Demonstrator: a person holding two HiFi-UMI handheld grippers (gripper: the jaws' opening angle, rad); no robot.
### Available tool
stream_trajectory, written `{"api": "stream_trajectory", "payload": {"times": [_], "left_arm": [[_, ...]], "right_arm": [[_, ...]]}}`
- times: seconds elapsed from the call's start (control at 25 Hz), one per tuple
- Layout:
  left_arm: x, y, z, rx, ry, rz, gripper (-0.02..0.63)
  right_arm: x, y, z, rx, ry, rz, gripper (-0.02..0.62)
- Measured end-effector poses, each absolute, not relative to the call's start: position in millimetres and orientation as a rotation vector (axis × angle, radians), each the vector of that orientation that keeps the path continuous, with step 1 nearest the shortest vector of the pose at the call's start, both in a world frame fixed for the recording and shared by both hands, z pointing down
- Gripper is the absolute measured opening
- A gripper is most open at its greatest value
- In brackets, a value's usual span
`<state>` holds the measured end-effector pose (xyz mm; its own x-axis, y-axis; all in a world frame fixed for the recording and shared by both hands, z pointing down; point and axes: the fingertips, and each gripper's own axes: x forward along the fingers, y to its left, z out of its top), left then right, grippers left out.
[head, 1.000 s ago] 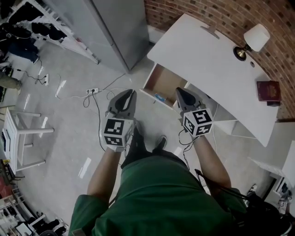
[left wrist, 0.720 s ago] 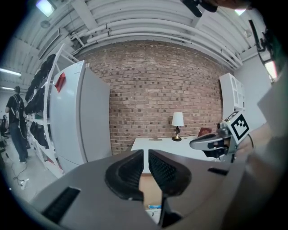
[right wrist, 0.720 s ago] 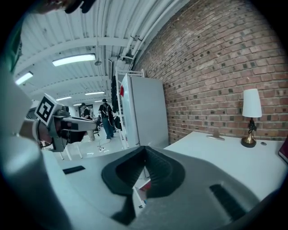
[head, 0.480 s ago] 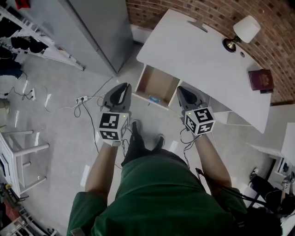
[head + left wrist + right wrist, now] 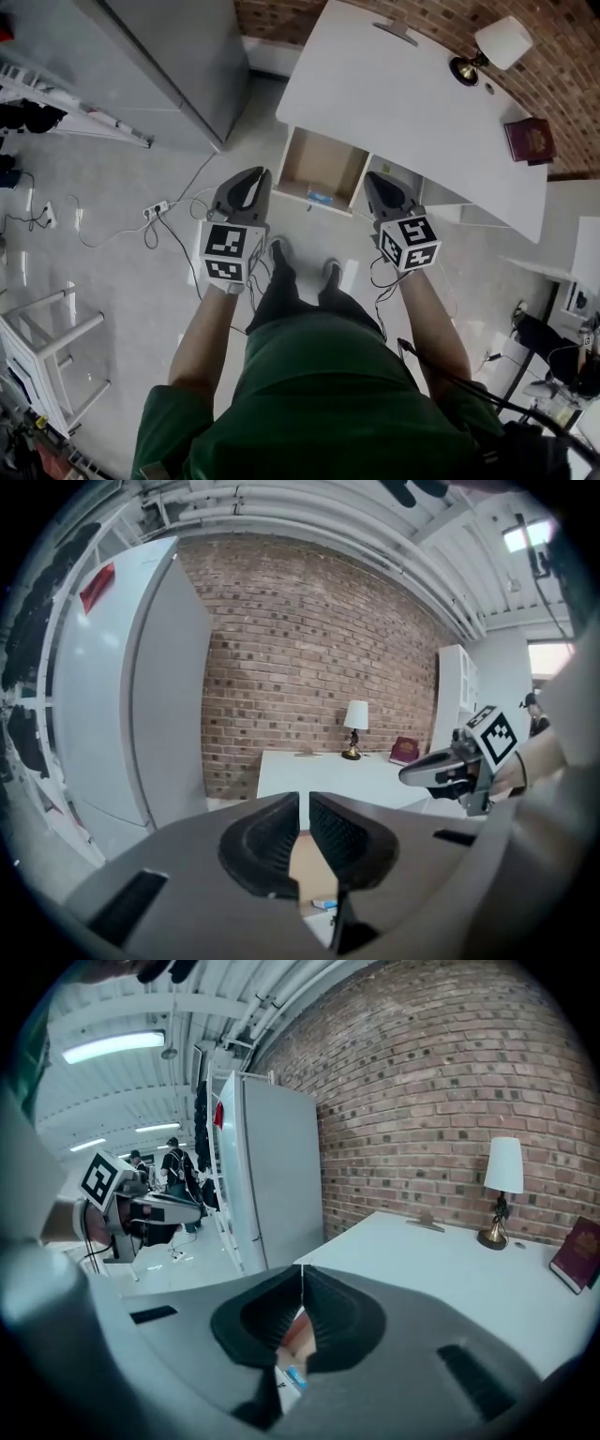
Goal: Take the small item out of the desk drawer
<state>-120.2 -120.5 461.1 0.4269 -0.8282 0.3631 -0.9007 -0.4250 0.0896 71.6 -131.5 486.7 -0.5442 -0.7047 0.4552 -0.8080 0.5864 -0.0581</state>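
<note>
the desk [image 5: 412, 103] drawer [image 5: 314, 157] stands open; the small blue item [image 5: 321, 197] lies untouched by its front edge. left gripper [image 5: 253, 180] jaws a slit apart, right gripper [image 5: 375, 181] jaws pressed together, both empty; grasping remains.

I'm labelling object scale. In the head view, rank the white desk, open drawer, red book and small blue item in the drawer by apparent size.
Largest to smallest:
1. white desk
2. open drawer
3. red book
4. small blue item
Each step is clear; no two look alike in size.
</note>
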Motion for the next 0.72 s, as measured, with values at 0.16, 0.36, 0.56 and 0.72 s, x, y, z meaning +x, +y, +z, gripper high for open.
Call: {"api": "stream_trajectory", "payload": {"times": [0.16, 0.36, 0.56, 0.72], "left_arm": [[-124.4, -126.0, 483.0, 2.431, -1.409, 0.418, 0.029], [-123.4, -126.4, 502.8, 2.466, -1.316, 0.469, 0.029], [-114.4, -128.6, 523.7, 2.46, -1.255, 0.513, 0.029], [-100.7, -130.1, 542.1, 2.456, -1.228, 0.574, 0.029]], "right_arm": [[64.9, -133.2, 505.7, 1.247, -2.376, 0.406, 0.011], [65.2, -131.2, 523.3, 1.267, -2.31, 0.441, 0.015], [65.7, -133.8, 542.4, 1.216, -2.278, 0.445, 0.025], [68.3, -135.6, 567.9, 1.143, -2.271, 0.454, 0.035]]}}
